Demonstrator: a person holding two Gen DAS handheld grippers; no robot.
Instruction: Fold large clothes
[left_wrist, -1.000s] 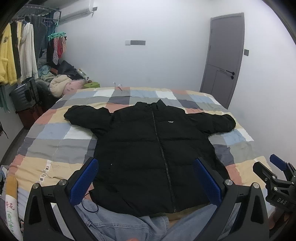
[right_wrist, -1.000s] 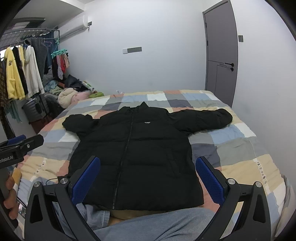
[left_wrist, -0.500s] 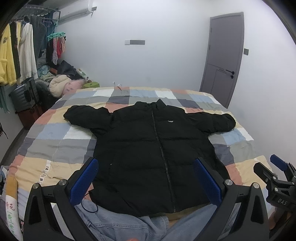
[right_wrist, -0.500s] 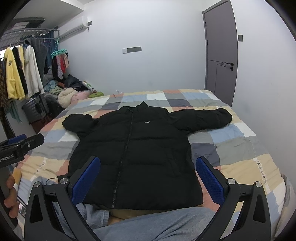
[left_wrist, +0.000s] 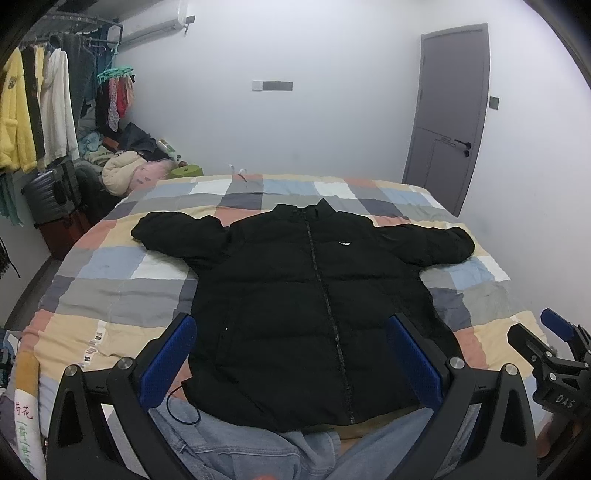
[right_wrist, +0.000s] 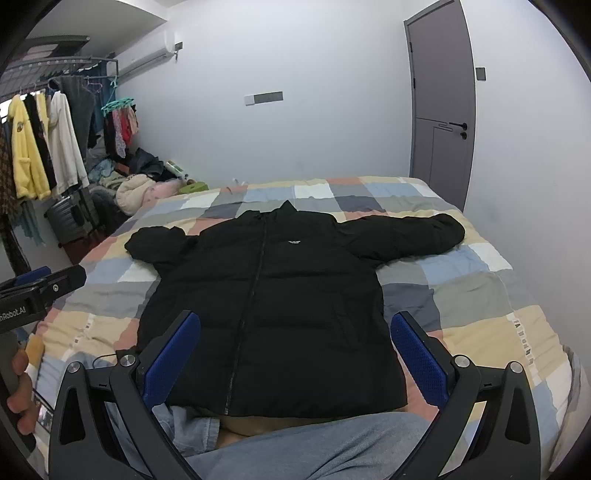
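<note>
The black puffer jacket (left_wrist: 303, 295) hides the middle of the checked bedspread (left_wrist: 110, 295), and its lower hem disappears behind the blue pads of the left tool (left_wrist: 291, 354) and the person's jeans (left_wrist: 240, 450). The small white chest logo (left_wrist: 345, 243) is too small to read. In the right wrist view the left tool (right_wrist: 40, 291) is cut off by the frame edge, so its fingertips cannot be seen, and only part of the hand (right_wrist: 20, 391) holding it shows. In the left wrist view the right tool (left_wrist: 554, 354) is likewise cut off at the edge. The clothes rack (left_wrist: 40, 110) runs out of frame at the left.
</note>
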